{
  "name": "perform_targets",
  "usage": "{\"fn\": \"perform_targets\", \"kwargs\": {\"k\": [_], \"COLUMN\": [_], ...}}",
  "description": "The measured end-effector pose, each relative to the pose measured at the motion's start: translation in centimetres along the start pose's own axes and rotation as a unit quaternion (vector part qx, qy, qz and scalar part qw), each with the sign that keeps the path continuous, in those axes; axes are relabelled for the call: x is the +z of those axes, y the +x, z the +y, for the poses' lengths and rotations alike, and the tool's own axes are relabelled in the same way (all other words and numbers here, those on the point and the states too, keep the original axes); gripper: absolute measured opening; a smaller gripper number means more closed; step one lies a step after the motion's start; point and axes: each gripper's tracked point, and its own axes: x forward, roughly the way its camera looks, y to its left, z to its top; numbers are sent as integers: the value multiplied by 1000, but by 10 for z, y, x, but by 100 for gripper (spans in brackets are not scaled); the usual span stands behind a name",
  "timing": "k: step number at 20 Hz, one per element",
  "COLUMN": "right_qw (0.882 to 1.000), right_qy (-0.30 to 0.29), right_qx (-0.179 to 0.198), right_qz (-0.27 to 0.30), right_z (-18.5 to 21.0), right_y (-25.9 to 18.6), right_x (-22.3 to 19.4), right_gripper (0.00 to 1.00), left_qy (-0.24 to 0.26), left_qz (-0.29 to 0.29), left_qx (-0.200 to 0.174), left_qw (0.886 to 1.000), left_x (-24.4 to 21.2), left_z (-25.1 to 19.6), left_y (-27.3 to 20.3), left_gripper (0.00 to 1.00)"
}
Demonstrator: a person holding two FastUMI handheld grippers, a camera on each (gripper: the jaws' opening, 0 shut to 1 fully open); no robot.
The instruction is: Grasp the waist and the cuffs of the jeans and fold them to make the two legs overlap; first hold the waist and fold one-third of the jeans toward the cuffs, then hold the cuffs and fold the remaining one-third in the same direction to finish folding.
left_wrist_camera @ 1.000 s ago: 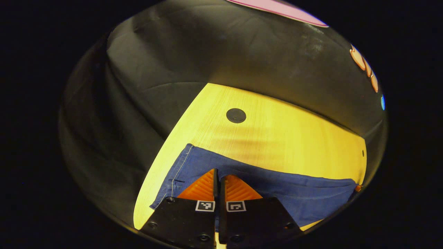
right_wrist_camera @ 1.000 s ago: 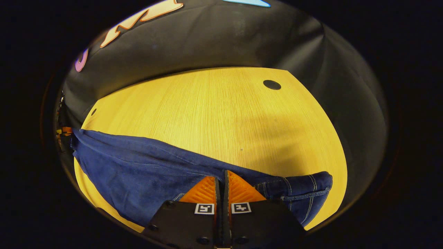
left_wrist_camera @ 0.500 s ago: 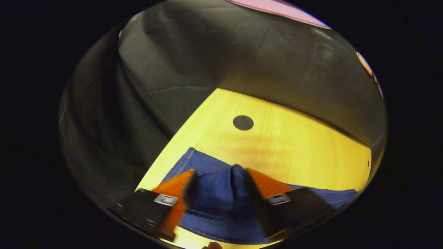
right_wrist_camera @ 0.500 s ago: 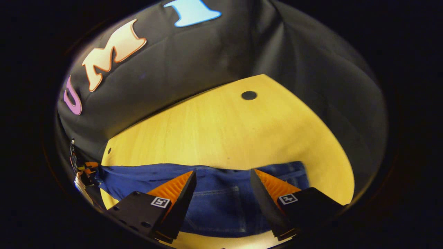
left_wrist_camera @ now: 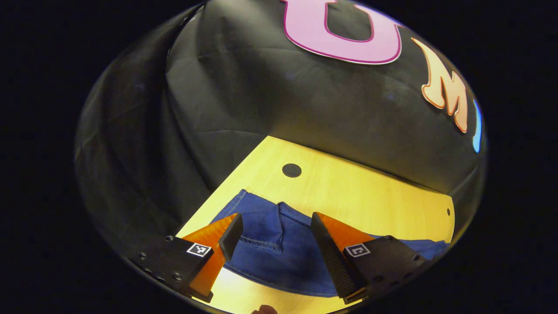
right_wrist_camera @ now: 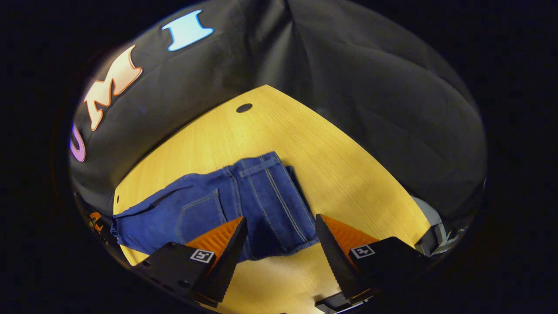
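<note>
So there's a yellow wood-grain table [right_wrist_camera: 348, 165] with the folded blue denim jeans [right_wrist_camera: 244, 196] lying flat on it toward the near edge. Left gripper [left_wrist_camera: 272, 224] and right gripper [right_wrist_camera: 279, 226] both hang above the denim, jaws spread wide, gripping nothing.

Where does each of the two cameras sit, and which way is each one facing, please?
Left gripper view: rides the left gripper, open, looking down over the jeans on the wooden table.
Right gripper view: rides the right gripper, open, facing the jeans' waist end.
Shared: jeans, table, black booth wall.
</note>
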Motion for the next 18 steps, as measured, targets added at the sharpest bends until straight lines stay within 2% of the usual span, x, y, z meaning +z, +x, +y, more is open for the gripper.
{"fn": "perform_targets", "kwargs": {"k": [6,11,13,14,16,18], "right_qw": [1000,1000,1000,1000,1000,999], "right_qy": [-6,-20,-2,16,15,25], "right_qx": [0,-5,3,1,5,22], "right_qz": [14,-2,-8,-20,-16,-16], "right_z": [-5,-6,0,2,3,8], "right_y": [18,19,22,22,26,25], "right_x": [-18,-22,-25,-24,-24,-26], "right_gripper": [98,97,89,77,52,41], "left_qy": [15,8,-2,-5,-12,-20], "left_qz": [-4,-19,-25,-26,-27,-29], "left_qx": [-16,-22,-28,-33,-42,-51], "left_qw": [1000,1000,999,999,999,998], "left_x": [-14,-15,-18,-19,-22,-21], "left_z": [-20,-38,-51,-58,-66,-74], "left_y": [-40,-67,-78,-83,-94,-101], "left_gripper": [95,95,95,95,95,95]}}
